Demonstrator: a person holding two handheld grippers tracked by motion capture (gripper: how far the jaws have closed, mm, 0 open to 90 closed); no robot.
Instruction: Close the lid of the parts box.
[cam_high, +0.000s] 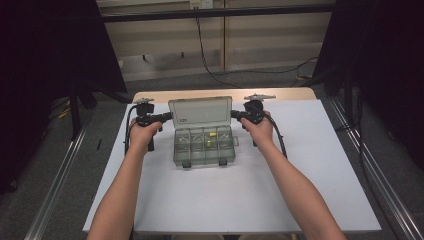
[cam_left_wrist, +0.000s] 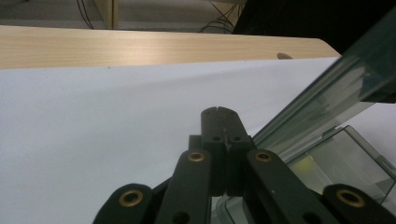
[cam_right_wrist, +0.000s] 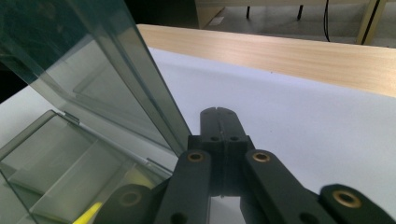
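A clear plastic compartment box (cam_high: 205, 140) sat near the middle of the white table top (cam_high: 310, 165), toward its far half, with its hinged lid (cam_high: 200, 111) raised and leaning back. Dividers split the tray into several cells; a small yellow piece (cam_high: 212, 135) lay in 1 of the rear cells, and other small parts in neighbouring cells were too faint to identify.

The left gripper (cam_high: 169, 116) was held level at the lid's left edge, jaws clenched together with nothing between them; the left gripper view showed the 2 tips (cam_left_wrist: 218, 112) pressed flat against each other just beside the lid edge (cam_left_wrist: 327, 93). Contact with the lid could not be determined.

The right gripper (cam_high: 233, 114) mirrored this at the lid's right edge, jaws likewise closed on nothing (cam_right_wrist: 218, 112), lying close alongside the lid (cam_right_wrist: 93, 79). The wooden table edge (cam_right_wrist: 289, 51) ran beyond the white sheet.
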